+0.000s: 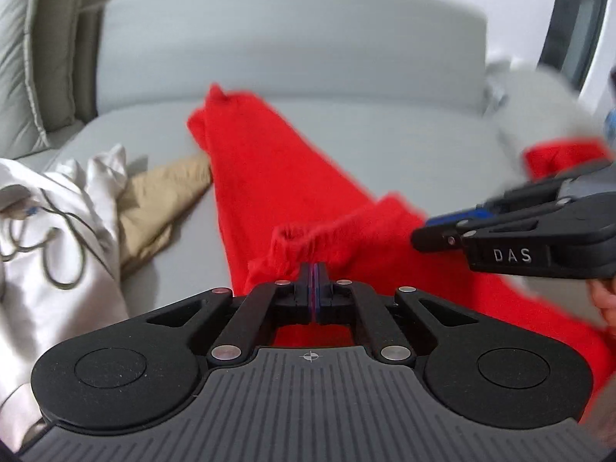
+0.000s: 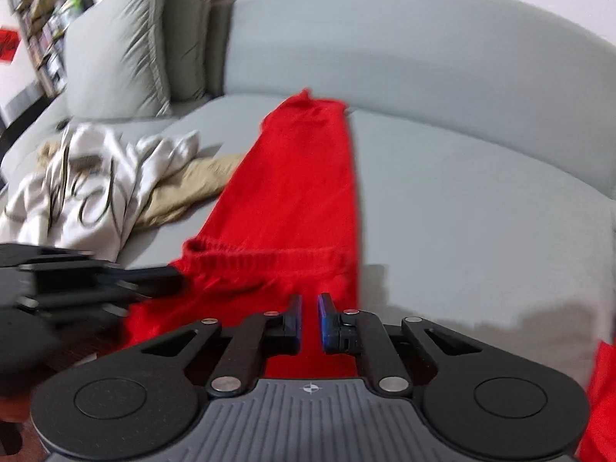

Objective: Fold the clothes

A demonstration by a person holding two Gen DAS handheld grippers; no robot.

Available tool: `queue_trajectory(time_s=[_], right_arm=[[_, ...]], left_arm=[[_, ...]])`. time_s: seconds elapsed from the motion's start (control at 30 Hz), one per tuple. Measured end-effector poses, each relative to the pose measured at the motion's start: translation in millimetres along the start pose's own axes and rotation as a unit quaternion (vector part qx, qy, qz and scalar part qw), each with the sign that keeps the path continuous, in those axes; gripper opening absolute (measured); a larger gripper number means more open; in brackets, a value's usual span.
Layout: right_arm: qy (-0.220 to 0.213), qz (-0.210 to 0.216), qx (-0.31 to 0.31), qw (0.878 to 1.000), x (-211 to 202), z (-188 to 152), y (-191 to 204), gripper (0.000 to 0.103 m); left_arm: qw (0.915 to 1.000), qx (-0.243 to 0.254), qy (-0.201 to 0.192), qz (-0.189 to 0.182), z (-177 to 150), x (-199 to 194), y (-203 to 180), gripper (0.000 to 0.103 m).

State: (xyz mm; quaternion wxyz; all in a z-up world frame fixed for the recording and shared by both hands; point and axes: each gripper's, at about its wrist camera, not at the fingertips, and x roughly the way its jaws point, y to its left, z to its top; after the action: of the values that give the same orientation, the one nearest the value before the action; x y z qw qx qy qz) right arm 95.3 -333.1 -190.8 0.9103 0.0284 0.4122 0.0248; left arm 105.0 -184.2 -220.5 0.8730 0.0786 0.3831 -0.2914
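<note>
Red trousers (image 1: 265, 177) lie stretched lengthwise along the grey sofa seat (image 1: 346, 134), legs pointing to the backrest. My left gripper (image 1: 315, 269) is shut on the gathered red waistband at the near end. My right gripper (image 2: 309, 302) hovers over the waistband (image 2: 265, 258) with its jaws a small gap apart and nothing between them. In the left wrist view the right gripper (image 1: 419, 236) comes in from the right, just beside the waistband. The left gripper (image 2: 169, 277) shows blurred at the left of the right wrist view.
A crumpled white garment with a drawstring (image 1: 50, 223) and a tan garment (image 1: 161, 192) lie left of the trousers. Grey cushions (image 2: 119, 46) stand at the sofa's left end. A shelf (image 2: 42, 19) stands beyond them. More red fabric (image 2: 600, 396) hangs at the lower right.
</note>
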Motion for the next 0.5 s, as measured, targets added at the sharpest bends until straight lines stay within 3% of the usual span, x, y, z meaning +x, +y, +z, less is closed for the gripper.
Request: queue_trajectory(time_s=[0.1,0.2,0.27,0.33,0.5], right_arm=[[0.010,-0.026,-0.003,1.000,18.3,-4.3,-0.9,0.002],[0.015,-0.024,0.017,0.999,19.8,-3.5,-6.3,0.002],[0.015,-0.020,0.023,0.999,5.7,2.6,-4.2,0.010],[0.006,-0.008,0.024,1.000,-13.7,3.1,-2.3,0.014],[0.019,0.014,0.022,0.999,-57.3,-18.2,8.2,0.016]], left_arm=[[0.9977,-0.057,0.034,-0.010,5.3,24.7,16.6,0.010],[0.9949,-0.092,0.037,-0.021,7.0,25.6,23.6,0.009],[0.9961,-0.081,0.032,-0.019,7.1,18.1,20.9,0.010],[0.9971,-0.065,0.033,-0.023,4.8,2.7,16.8,0.023],[0.9950,-0.040,0.091,-0.010,-12.4,-56.4,-8.4,0.025]])
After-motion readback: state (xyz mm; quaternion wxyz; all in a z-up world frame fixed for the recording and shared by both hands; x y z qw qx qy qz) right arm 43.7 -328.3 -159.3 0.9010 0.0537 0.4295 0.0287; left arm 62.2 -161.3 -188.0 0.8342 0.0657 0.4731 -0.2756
